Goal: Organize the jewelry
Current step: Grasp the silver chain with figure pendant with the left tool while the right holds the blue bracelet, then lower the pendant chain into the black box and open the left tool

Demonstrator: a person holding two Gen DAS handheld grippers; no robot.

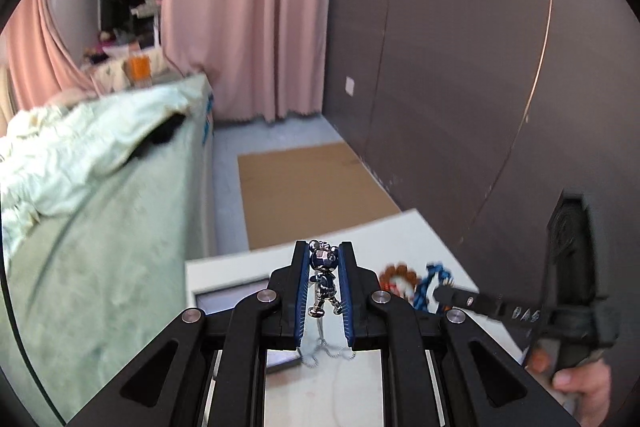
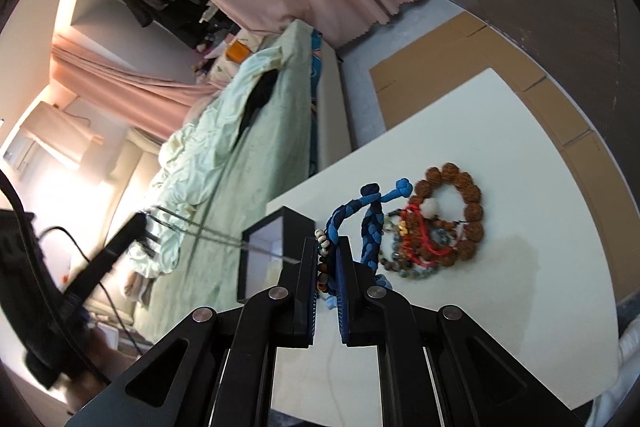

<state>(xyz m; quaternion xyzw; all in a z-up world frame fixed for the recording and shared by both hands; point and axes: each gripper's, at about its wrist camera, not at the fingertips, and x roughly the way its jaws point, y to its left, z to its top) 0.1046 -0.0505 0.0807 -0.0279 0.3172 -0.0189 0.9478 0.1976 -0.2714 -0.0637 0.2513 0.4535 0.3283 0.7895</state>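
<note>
My left gripper (image 1: 324,279) is clamped on a small chrome-and-blue figure pendant (image 1: 324,277), pinched between the blue pads; its fine silver chain (image 1: 324,349) droops below the jaws over the white desk (image 1: 400,231). In the right wrist view that chain (image 2: 208,233) runs taut through the air from the left gripper (image 2: 120,247) toward the black box.

My right gripper (image 2: 327,267) is closed on a string of small mixed beads (image 2: 322,255), white, brown and orange, held upright between its pads. A blue braided cord bracelet (image 2: 370,223) stands just beside the right finger, its knot (image 2: 403,187) raised.

The remaining jewelry lies in a pile toward the desk's far right part: a ring of large brown seed beads (image 2: 472,211) with a red cord (image 2: 424,241) and a strand of small grey-green beads (image 2: 404,267) tangled at its near side, all touching one another. I cannot separate them further.

An open black box (image 2: 264,251) with a pale interior sits at the desk's far left corner, just beside my right gripper's left finger. The desk's near right stretch is bare white surface, with a faint stain. Beyond the far edge lies flat cardboard (image 2: 460,55) on the floor; to the left, a bed with a pale green cover (image 2: 224,155) comes close to the desk's left edge. A dark wall (image 1: 460,67) runs along the right.
</note>
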